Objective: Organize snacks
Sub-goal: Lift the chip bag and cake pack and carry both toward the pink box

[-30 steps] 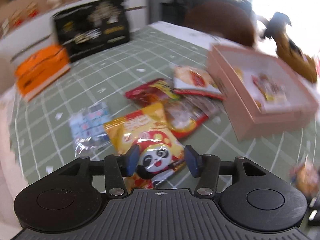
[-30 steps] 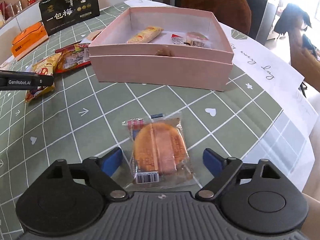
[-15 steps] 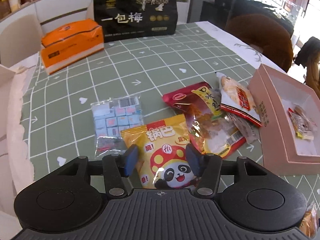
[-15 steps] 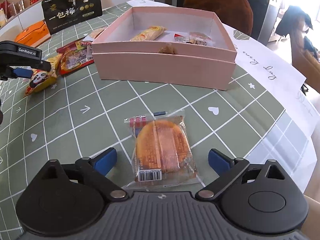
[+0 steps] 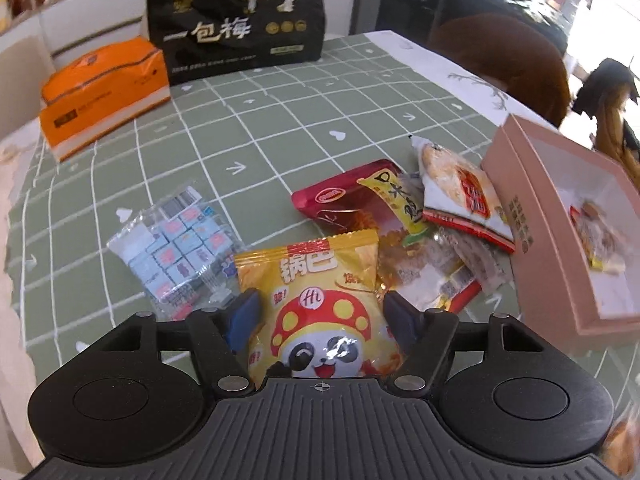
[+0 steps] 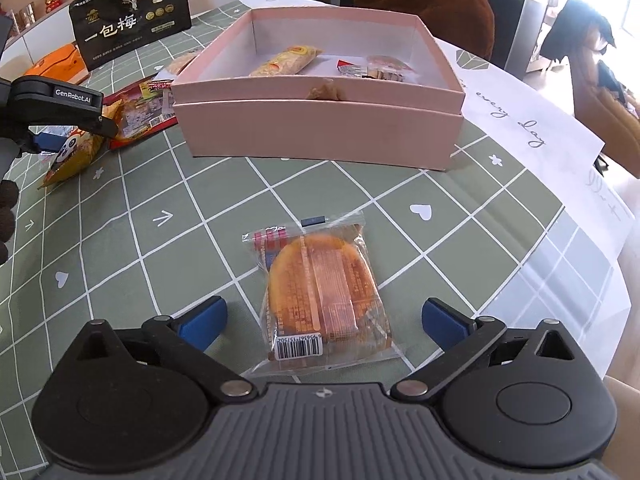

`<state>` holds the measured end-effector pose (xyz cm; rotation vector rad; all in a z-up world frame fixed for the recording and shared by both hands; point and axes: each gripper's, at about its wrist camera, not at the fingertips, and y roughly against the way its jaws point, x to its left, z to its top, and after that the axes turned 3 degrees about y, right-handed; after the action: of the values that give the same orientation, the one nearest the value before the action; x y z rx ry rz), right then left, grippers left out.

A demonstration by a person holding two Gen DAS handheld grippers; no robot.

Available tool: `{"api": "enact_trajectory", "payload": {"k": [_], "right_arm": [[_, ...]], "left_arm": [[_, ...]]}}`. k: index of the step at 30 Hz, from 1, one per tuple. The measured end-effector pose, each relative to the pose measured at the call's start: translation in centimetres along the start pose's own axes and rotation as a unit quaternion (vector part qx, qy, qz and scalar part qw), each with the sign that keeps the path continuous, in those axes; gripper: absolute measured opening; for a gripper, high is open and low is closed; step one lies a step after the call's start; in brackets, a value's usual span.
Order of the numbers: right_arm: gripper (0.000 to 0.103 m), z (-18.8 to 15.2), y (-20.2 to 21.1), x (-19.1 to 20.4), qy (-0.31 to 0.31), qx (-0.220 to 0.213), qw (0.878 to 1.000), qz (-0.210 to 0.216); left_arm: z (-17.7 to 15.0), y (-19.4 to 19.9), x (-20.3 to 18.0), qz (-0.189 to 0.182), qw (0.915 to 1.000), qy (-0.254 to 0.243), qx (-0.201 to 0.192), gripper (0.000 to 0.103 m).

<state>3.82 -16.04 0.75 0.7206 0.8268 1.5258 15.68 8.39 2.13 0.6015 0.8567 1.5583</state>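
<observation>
My left gripper (image 5: 322, 314) has its blue pads on both sides of a yellow panda snack bag (image 5: 320, 304) and is shut on it; the bag's far end rests on the table. The bag also shows in the right wrist view (image 6: 74, 150), under the left gripper (image 6: 52, 138). My right gripper (image 6: 322, 320) is open around a clear-wrapped round orange cake (image 6: 322, 296) lying flat on the table, without touching it. The pink box (image 6: 320, 132) stands beyond it and holds three small snacks. In the left wrist view the box (image 5: 560, 248) is at the right.
Beside the panda bag lie a clear bag of small blue sweets (image 5: 176, 248), a red snack bag (image 5: 372, 216) and a white-and-red cracker bag (image 5: 460, 192). A black bag (image 5: 240, 16) and an orange pack (image 5: 104, 92) stand at the back. White paper (image 6: 532, 128) lies right of the box.
My left gripper has swung left and moved forward over the panda bag, its pads now at the bag's sides. My right gripper has opened wider and drawn back slightly from the cake.
</observation>
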Motion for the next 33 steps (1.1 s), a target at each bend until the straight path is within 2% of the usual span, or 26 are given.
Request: {"api": "enact_trajectory", "payload": {"k": [5,9,12,19,21,24,25,26,33], "right_arm": [[0.103,-0.1,0.1,0.0,0.001,0.001,1.0,0.0],[0.103,-0.3,0.3,0.0,-0.003,0.002,1.0,-0.002],[0.103,-0.4,0.4,0.1,-0.003,-0.001,1.0,-0.003],[0.103,-0.1,0.3,-0.1,0.001,0.008,1.0,0.003],[0.099,-0.1,0.6,0.0,0.005,0.004,1.0,0.005],[0.075,0.1,1.2,0.5,0.029,-0.004,0.999,0.018],[0.06,0.2,1.4,0.7,0.036,-0.003,0.999,0.022],[0.056,0.3,1.6,0.9,0.042,-0.001,0.999,0.026],[0.052,0.2,2.9,0.0,0.026,0.005,0.999,0.043]], "left_arm": [[-0.3,0.2,1.1,0.058,0.9983,0.001,-0.002,0.07],[-0.4,0.3,1.5,0.051,0.9987,-0.001,0.001,0.071],[-0.5,0.5,1.4,0.051,0.9986,-0.008,0.001,0.068],[-2.9,3.2,1.4,-0.022,0.9994,-0.024,-0.009,0.057],[-4.1,4.2,1.1,-0.039,0.9987,-0.031,-0.012,0.055],[-5.7,5.5,0.6,-0.066,0.9972,-0.033,-0.008,0.053],[-6.3,5.9,0.4,-0.075,0.9967,-0.031,-0.007,0.053],[-6.7,6.3,0.2,-0.084,0.9961,-0.028,-0.004,0.052],[-10.0,9.1,-2.9,-0.153,0.9877,-0.028,0.018,0.048]]}}
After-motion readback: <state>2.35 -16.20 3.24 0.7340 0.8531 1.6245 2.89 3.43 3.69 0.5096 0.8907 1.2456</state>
